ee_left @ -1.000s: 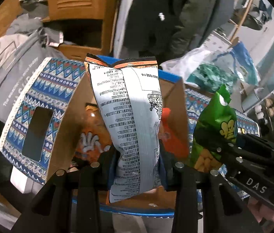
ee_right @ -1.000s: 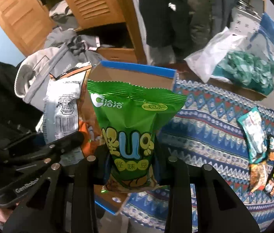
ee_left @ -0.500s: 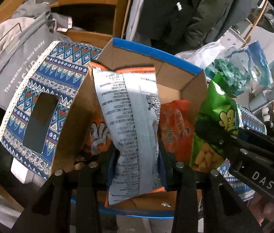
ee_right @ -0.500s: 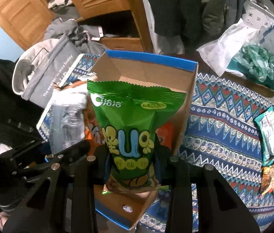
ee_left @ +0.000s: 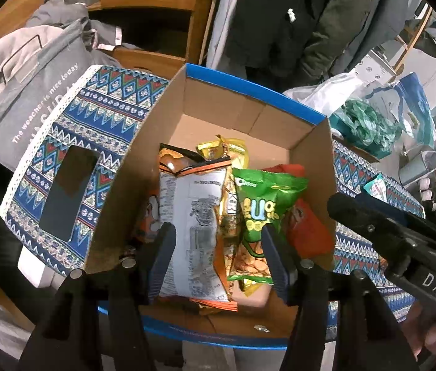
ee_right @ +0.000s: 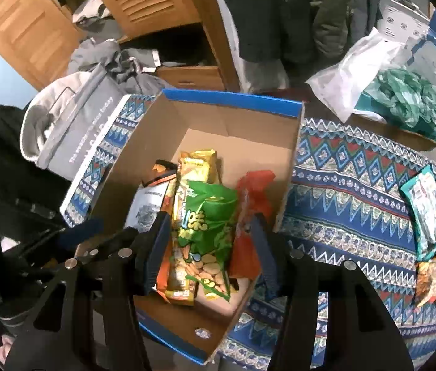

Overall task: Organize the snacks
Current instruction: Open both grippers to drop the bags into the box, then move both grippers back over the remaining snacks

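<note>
A: How are the jaws set on the left gripper [ee_left: 218, 256]?

B: They have just been opened and are seen apart. The white bag [ee_left: 191, 232] lies between them, but no pad is pressed on it, so it is judged released.

A: And the right gripper [ee_right: 207, 255]?

B: Its jaws too have just been opened and stand apart, with the green bag [ee_right: 205, 228] between them, free of the pads.

A: Where are both bags now?

B: Inside the box [ee_left: 239, 105], side by side, white on the left and green on the right, propped among a yellow pack [ee_right: 194, 167] and a red pack [ee_right: 253, 198] so that room is saved.

A: What is left outside?

B: A few packets [ee_right: 428, 216] are seen far right on the patterned cloth [ee_right: 351, 185], well apart from the box; these are judged still to be gathered
</note>
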The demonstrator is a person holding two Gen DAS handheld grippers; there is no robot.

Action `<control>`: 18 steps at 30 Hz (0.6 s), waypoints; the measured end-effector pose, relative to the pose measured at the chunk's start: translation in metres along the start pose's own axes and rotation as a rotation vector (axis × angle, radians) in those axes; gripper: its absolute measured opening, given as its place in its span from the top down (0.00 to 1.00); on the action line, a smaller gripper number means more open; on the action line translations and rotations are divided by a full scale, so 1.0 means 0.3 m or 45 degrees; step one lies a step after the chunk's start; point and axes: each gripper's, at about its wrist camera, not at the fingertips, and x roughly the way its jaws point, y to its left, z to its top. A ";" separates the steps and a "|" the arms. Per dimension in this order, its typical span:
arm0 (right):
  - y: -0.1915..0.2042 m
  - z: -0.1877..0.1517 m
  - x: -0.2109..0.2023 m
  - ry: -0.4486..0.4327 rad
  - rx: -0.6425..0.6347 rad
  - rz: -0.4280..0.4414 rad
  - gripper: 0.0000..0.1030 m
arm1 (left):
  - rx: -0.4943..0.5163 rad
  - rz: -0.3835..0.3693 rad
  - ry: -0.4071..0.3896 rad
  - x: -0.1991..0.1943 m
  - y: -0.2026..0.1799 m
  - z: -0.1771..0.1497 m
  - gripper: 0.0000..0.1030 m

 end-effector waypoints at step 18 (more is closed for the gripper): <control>-0.174 -0.059 -0.116 -0.065 0.070 -0.132 0.38 | 0.086 -0.084 0.031 -0.007 -0.151 -0.032 0.43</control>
